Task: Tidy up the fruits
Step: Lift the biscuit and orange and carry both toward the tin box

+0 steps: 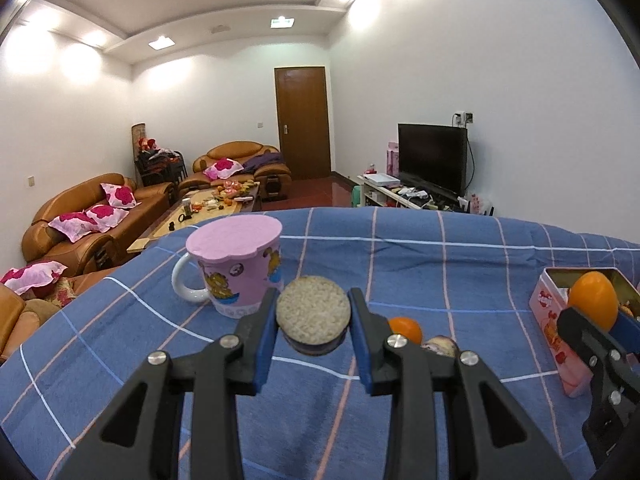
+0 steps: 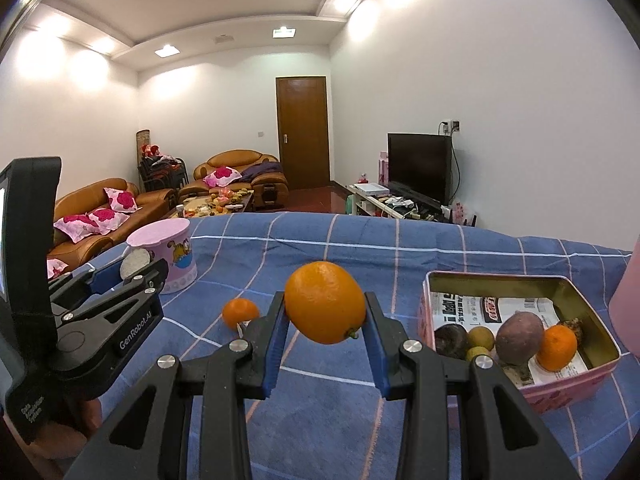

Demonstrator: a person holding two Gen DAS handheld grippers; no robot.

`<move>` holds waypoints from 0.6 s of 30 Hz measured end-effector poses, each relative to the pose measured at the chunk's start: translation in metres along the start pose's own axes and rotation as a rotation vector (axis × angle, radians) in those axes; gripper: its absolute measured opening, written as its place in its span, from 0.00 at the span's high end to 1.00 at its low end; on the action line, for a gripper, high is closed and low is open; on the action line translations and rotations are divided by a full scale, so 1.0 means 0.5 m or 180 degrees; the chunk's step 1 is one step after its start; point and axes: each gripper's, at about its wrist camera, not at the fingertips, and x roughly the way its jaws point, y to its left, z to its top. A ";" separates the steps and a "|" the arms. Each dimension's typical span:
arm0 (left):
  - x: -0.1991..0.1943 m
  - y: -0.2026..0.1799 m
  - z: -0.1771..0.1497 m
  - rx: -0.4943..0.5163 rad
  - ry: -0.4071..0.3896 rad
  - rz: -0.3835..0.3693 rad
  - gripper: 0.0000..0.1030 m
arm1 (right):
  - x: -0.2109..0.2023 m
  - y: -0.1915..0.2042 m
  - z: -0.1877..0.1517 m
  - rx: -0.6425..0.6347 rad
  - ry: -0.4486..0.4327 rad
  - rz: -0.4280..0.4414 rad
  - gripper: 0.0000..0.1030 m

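Observation:
My left gripper (image 1: 314, 316) is shut on a round beige disc-shaped item (image 1: 314, 311) and holds it above the blue checked cloth, beside a pink lidded mug (image 1: 236, 264). My right gripper (image 2: 326, 312) is shut on a large orange (image 2: 325, 307), held in the air left of a pink tin box (image 2: 428, 320). The tin holds several fruits on newspaper, among them a purple one (image 2: 519, 338) and a small orange (image 2: 557, 347). A small tangerine (image 2: 240, 313) lies on the cloth; it also shows in the left wrist view (image 1: 406, 329) next to a purple fruit (image 1: 440, 347).
The blue checked cloth (image 2: 360, 256) covers the whole work surface. A pink object (image 2: 628, 304) stands at the right edge beside the tin. Behind are sofas, a coffee table, a door and a television (image 2: 418, 166).

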 end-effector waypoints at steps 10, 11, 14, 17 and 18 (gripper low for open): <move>-0.026 -0.037 -0.006 0.0033 -0.0011 -0.0044 0.65 | -0.012 -0.020 -0.005 0.0004 0.0028 -0.0036 0.63; -0.027 -0.040 -0.007 0.0032 -0.0011 -0.0050 0.65 | -0.014 -0.024 -0.006 0.0010 0.0026 -0.0046 0.63; -0.032 -0.050 -0.007 0.0032 -0.0006 -0.0074 0.65 | -0.022 -0.039 -0.009 0.0017 0.0025 -0.0071 0.63; -0.041 -0.067 -0.010 0.0055 -0.0019 -0.0100 0.65 | -0.027 -0.052 -0.011 0.0018 0.0025 -0.0090 0.63; -0.044 -0.072 -0.011 0.0067 -0.0025 -0.0111 0.65 | -0.030 -0.056 -0.012 0.0018 0.0024 -0.0094 0.63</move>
